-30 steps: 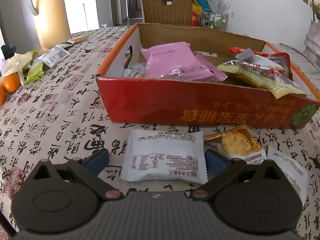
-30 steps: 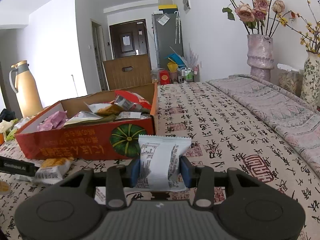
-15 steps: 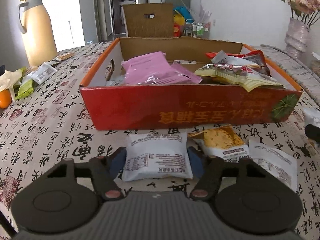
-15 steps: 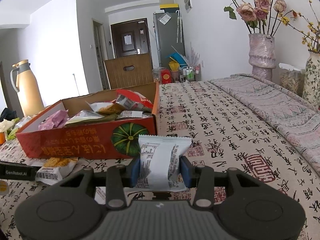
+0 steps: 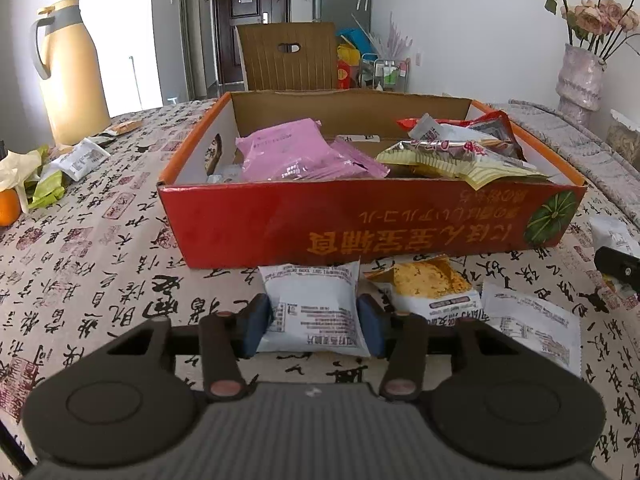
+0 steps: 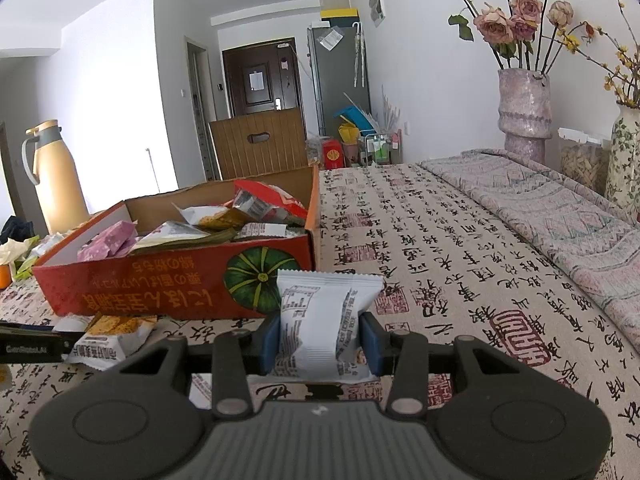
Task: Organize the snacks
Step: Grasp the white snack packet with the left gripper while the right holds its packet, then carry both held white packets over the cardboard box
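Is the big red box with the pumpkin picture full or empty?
Partly full. The open-topped red cardboard box holds a pink snack packet and crinkly yellow and red wrappers, piled around rim height, with bare cardboard showing at the back.

My left-cam view: snack box (image 5: 372, 220) on table (image 5: 100, 248), packets piled inside. Before its front wall, three packets in row: one (image 5: 314, 308) between my left gripper's (image 5: 316, 326) fingers, another (image 5: 430, 286) just right, third (image 5: 532, 322) further right. Thermos (image 5: 70, 72) far left, behind.
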`<action>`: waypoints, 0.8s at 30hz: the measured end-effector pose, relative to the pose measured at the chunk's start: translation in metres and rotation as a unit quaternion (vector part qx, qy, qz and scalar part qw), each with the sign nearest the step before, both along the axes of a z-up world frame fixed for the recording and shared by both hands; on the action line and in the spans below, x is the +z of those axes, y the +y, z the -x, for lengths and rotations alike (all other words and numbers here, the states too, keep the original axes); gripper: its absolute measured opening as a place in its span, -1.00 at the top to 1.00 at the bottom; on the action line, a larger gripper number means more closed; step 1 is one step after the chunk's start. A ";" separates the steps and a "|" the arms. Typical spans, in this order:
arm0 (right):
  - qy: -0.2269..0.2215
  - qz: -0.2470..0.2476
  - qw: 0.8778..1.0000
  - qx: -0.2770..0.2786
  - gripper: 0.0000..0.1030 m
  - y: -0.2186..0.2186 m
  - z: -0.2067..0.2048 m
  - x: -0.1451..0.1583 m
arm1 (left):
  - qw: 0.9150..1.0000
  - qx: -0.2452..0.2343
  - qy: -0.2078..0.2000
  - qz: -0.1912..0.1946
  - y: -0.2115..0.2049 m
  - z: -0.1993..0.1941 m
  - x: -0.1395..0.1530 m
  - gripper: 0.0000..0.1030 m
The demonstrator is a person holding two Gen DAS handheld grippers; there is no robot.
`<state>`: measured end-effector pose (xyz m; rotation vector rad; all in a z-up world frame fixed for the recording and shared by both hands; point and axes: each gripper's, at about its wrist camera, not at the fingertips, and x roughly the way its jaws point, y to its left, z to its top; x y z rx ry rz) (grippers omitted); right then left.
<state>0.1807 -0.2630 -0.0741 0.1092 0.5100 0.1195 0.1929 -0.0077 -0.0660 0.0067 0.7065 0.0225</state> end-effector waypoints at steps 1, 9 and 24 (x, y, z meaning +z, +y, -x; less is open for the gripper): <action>-0.001 0.000 1.000 0.000 0.20 0.000 0.000 0.000 | 1.000 0.000 -0.002 0.000 0.000 0.001 0.001 0.05; -0.020 0.005 1.000 -0.003 0.20 0.001 0.007 0.003 | 1.000 -0.007 -0.023 0.002 -0.001 0.015 0.015 0.05; -0.066 0.018 0.998 0.000 0.20 0.005 0.025 0.032 | 0.996 -0.024 -0.089 0.001 -0.004 0.038 0.064 0.04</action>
